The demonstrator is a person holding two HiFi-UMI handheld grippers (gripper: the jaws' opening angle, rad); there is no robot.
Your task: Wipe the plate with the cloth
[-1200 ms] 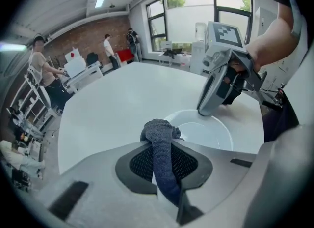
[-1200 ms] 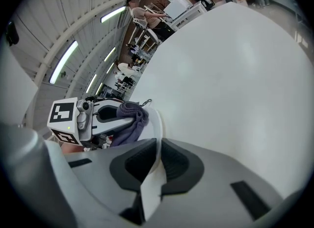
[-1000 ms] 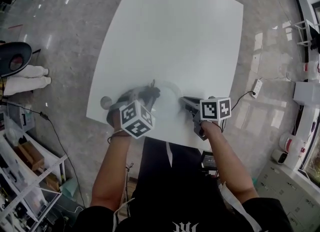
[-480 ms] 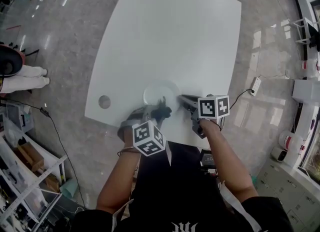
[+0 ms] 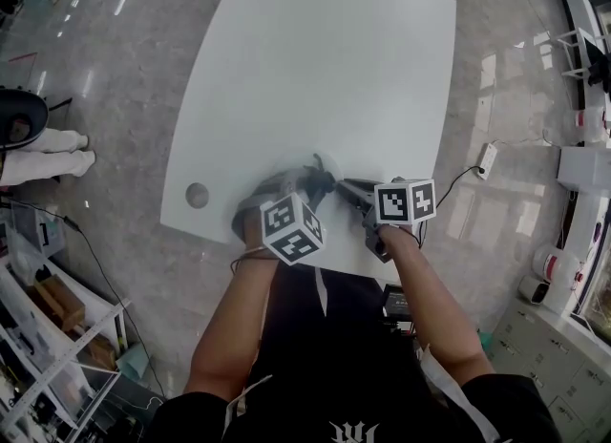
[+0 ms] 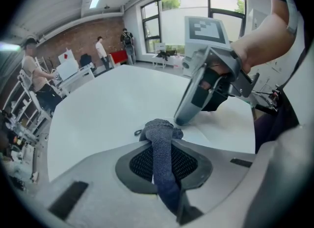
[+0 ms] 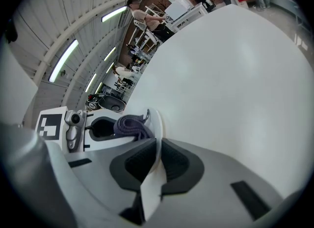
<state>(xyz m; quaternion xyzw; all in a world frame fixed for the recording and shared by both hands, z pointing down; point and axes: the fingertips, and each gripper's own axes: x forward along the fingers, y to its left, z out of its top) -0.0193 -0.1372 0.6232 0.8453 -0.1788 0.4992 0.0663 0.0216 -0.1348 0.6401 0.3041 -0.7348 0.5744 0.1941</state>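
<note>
Grip sound: your left gripper clamps the dark knitted cloth; your right gripper pinches the rim of the white plate at the table edge nearest you. Press the cloth flat and sweep across; contact looks likely but is unclear.

Head view: the left gripper & its cube cover most of the plate. We see only a faint rim arc, white on the white table. In the left gripper view the cloth drops out of sight btwn the jaws at its lower end. Right gripper view: most of the plate sits behind the right gripper. We can't ID the small round thing near the table's left edge. Background ppl are tiny. The person's torso is cut off at btm.
</note>
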